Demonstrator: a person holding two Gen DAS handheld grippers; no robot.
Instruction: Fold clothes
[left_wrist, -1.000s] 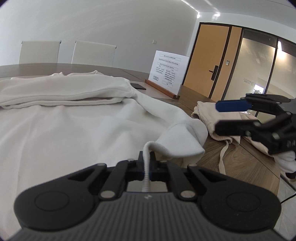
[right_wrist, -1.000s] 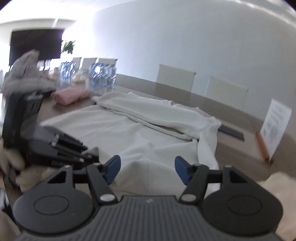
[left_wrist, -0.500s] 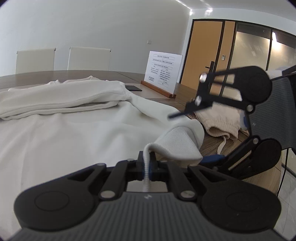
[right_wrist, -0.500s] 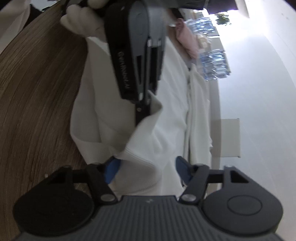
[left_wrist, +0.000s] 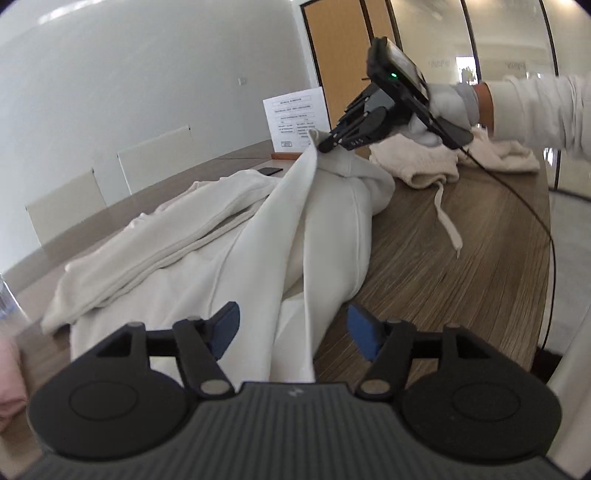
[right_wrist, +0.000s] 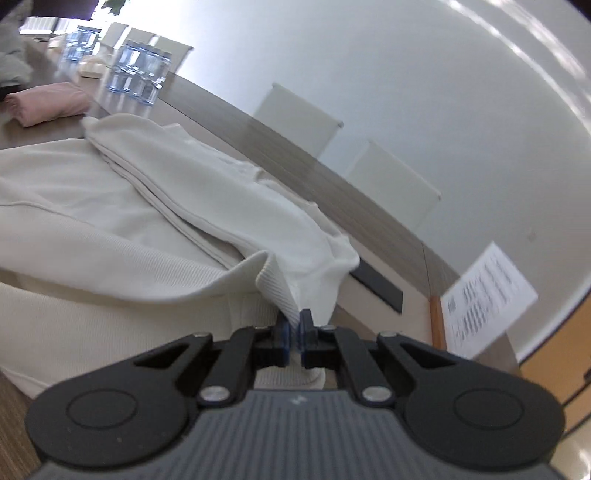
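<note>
A cream sweatshirt (left_wrist: 207, 236) lies spread over the wooden table (left_wrist: 461, 236). My left gripper (left_wrist: 293, 326) stands open, and a hanging fold of the sweatshirt drops between its blue pads without being pinched. In the left wrist view my right gripper (left_wrist: 325, 144), held by a gloved hand (left_wrist: 448, 105), lifts the sweatshirt's ribbed edge above the table. In the right wrist view the right gripper (right_wrist: 292, 326) is shut on that ribbed cuff (right_wrist: 277, 291), with the rest of the sweatshirt (right_wrist: 110, 221) lying beyond.
A beige garment with a drawstring (left_wrist: 436, 162) lies at the right end of the table. A paper sign on a wooden base (left_wrist: 295, 123), a dark phone (right_wrist: 376, 286), water bottles (right_wrist: 136, 70) and a folded pink cloth (right_wrist: 48, 103) sit farther off. White chairs (left_wrist: 70, 206) line the far side.
My left gripper let go of the cuff, opened and drew back. My right gripper shut on the ribbed cuff and raised it off the table.
</note>
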